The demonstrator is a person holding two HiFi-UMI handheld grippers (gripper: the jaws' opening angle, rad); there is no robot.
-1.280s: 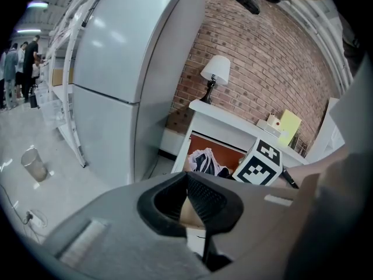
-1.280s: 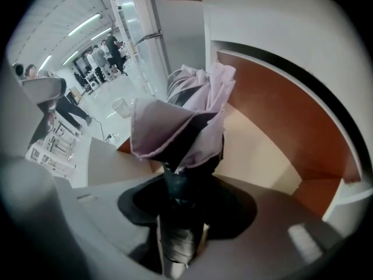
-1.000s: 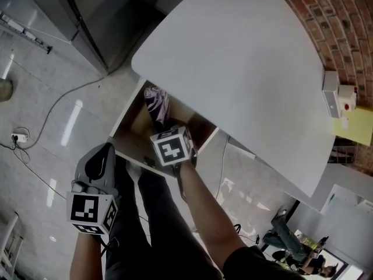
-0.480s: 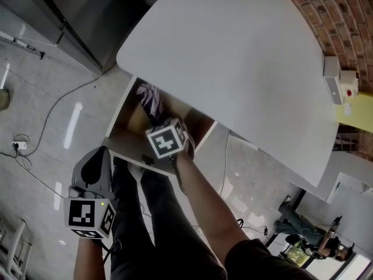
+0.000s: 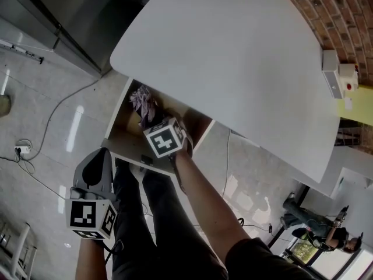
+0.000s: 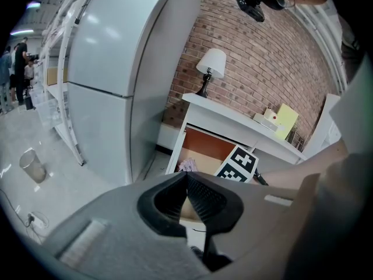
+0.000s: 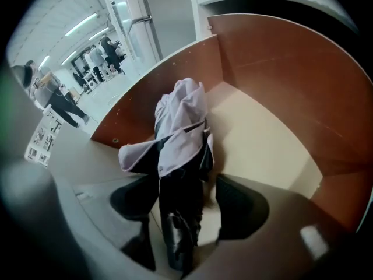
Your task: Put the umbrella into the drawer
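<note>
Jaws on right gripper (image 7: 186, 209) just opened, pads off umbrella (image 7: 178, 139) between them; umbrella in drawer (image 7: 274, 69). Left gripper (image 6: 187, 182) jaws together, empty.

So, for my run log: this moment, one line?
umbrella: in drawer | right gripper: jaws just opening, umbrella between | left gripper: shut, empty

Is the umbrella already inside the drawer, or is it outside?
Inside. The folded umbrella rests on the open drawer's pale floor, between its brown walls.
</note>
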